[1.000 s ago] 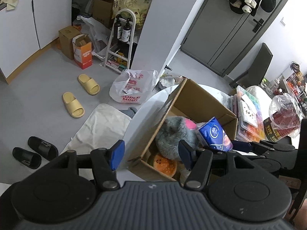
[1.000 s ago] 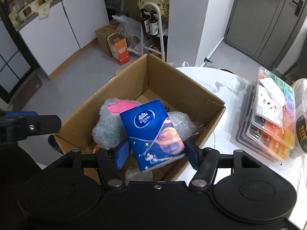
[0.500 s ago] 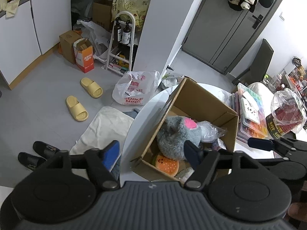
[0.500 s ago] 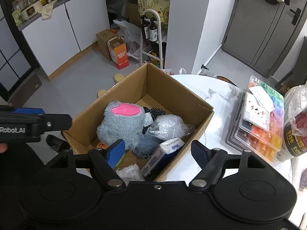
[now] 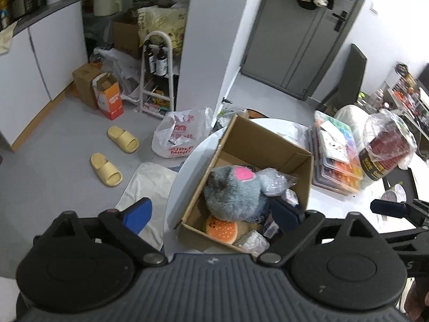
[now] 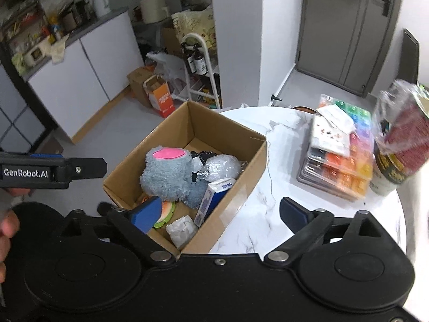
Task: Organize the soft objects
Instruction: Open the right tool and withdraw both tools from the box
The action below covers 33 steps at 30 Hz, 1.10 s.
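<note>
Cardboard box (image 6: 230, 145), open-topped, on a white marbled round table (image 6: 268, 209); contents: grey plush toy (image 6: 166, 177) with pink patch facing up, clear plastic bag (image 6: 222, 166) just beside it, blue tissue pack (image 6: 214, 198) leaning on end against the box's right wall, white wrapped bundle (image 6: 182, 229) at the near corner. Right gripper (image 6: 219, 213), jaws spread wide and holding nothing, above the box's near edge. Stacked multicoloured organiser cases (image 6: 340, 166) and a plastic-wrapped jar (image 6: 396, 158) on the table's right side.

Grey floor (image 5: 48, 177), white cabinets (image 6: 88, 77), grey door (image 5: 303, 35)
</note>
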{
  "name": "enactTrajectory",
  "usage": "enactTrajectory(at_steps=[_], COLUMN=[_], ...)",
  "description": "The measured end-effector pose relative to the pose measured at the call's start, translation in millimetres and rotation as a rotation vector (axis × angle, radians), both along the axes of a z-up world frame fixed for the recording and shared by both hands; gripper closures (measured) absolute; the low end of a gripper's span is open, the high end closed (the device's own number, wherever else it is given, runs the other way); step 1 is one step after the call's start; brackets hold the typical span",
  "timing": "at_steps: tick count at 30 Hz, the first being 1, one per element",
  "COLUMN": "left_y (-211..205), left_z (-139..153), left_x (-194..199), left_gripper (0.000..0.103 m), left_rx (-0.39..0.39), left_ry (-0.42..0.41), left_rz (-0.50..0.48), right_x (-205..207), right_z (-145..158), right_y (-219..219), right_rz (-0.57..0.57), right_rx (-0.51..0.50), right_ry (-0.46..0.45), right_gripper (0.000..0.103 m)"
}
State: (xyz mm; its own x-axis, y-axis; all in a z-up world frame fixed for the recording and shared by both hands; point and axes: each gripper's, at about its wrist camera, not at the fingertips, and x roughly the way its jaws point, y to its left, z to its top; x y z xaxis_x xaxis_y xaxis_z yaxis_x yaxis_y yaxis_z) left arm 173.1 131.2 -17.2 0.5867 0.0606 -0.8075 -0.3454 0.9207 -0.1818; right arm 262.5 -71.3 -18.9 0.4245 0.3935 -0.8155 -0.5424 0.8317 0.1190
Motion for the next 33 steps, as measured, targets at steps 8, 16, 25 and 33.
enactTrajectory(at_steps=[8, 16, 25, 33], left_y=[-18.8, -35.0, -45.8, -52.4], left_z=[8.8, 26.1, 51.1, 65.4], left_x=[-1.8, -13.4, -32.6, -49.4], left_gripper=[0.000, 0.000, 0.000, 0.000], left_rx=[0.034, 0.066, 0.091, 0.114], left_ry=[-0.020, -0.058, -0.104, -0.131], left_rz=[-0.062, -0.096, -0.127, -0.148], right_x=[-11.5, -27.1, -49.1, -68.1], right_z=[9.2, 18.1, 33.1, 39.1], right_y=[-37.2, -68.2, -89.4, -105.4], right_rz=[-0.117, -0.183, -0.229, -0.296], right_rx=[0.071, 0.117, 0.166, 0.189], right_ry=[-0.024, -0.041, -0.073, -0.064], right_gripper=[0.000, 0.000, 0.000, 0.000])
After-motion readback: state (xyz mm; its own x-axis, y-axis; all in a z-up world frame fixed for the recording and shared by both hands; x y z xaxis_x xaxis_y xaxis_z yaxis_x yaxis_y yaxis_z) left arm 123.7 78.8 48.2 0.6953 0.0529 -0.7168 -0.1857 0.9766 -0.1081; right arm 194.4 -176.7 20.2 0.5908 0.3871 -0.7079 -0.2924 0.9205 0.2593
